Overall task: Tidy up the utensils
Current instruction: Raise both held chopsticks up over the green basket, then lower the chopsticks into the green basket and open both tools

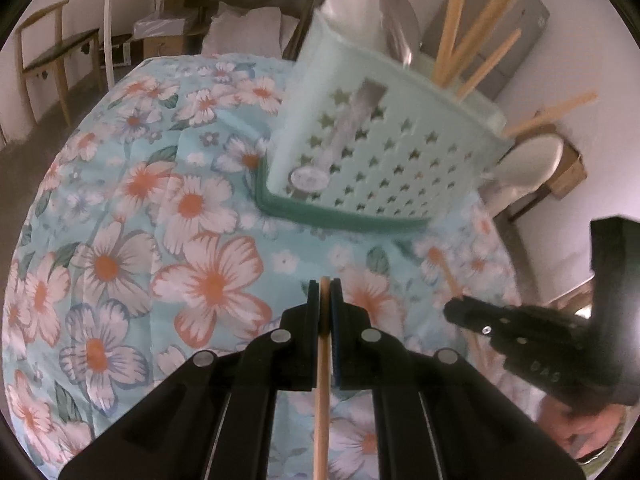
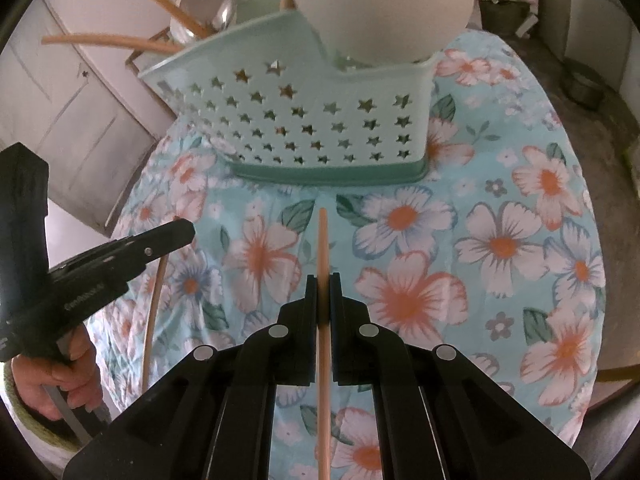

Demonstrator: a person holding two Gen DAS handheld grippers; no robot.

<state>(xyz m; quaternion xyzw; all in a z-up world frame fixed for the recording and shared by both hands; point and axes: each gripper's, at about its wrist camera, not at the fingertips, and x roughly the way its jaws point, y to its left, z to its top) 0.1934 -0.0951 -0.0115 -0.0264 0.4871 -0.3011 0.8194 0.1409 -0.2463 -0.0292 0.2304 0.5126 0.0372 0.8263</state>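
Each gripper, left (image 1: 325,292) and right (image 2: 323,288), pinches a chopstick (image 1: 322,392) (image 2: 323,344) above open floral cloth (image 1: 160,208) short of the caddy (image 1: 384,152), both sticks' lower ends cut off.

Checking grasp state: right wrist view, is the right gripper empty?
No, the right gripper is shut on a wooden chopstick that sticks out past its fingertips.

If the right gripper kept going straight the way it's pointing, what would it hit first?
Probably the flowered tablecloth short of the green utensil basket, since the right gripper, shut on a chopstick, angles downward; depth is unclear.
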